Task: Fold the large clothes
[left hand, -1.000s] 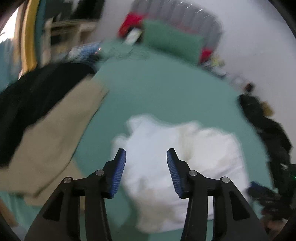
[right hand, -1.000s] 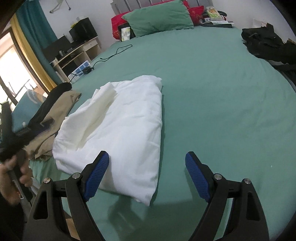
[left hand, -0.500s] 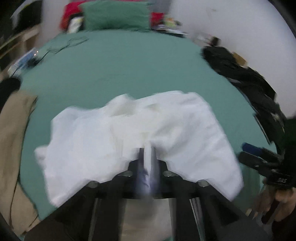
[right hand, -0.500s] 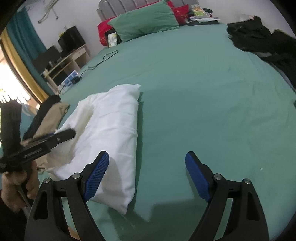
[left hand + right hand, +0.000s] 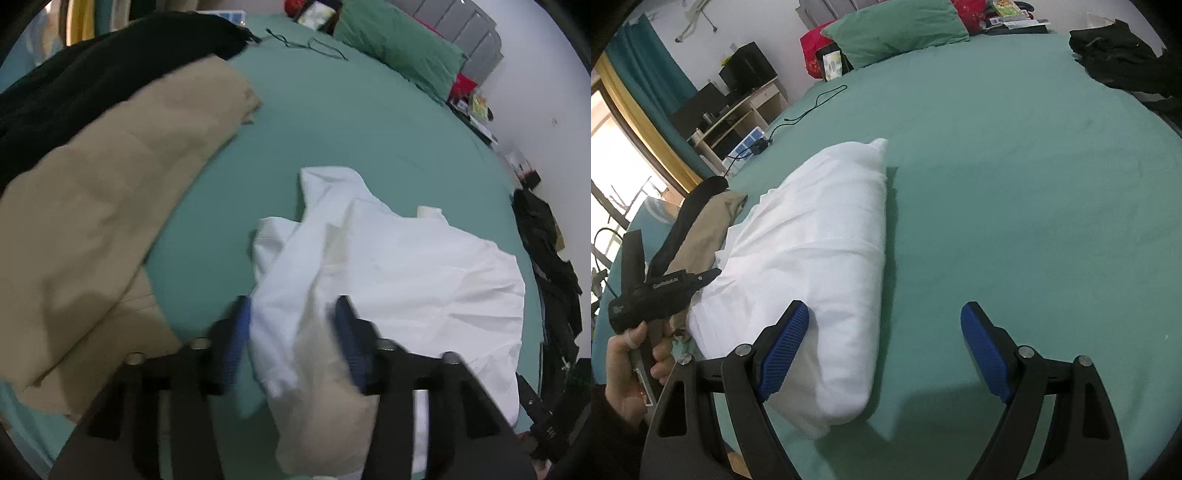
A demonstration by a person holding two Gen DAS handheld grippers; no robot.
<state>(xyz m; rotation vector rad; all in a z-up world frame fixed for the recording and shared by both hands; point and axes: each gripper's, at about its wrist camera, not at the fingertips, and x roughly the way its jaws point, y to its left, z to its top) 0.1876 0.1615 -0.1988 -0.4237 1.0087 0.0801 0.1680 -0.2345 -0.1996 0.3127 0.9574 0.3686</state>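
The white garment (image 5: 827, 236) lies on the bed (image 5: 1015, 184) near its front edge, long axis running toward the pillow (image 5: 897, 27). The left hand-held gripper (image 5: 291, 332) is nearer, straddling the garment's bunched near corner, jaws opening with cloth between them. The right hand-held gripper (image 5: 886, 350) is spread wide and empty, the garment's near end just at its left finger.

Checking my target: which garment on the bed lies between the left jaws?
The white garment; its bunched edge sits between the opening left gripper jaws. The tan garment and black one lie left, untouched.
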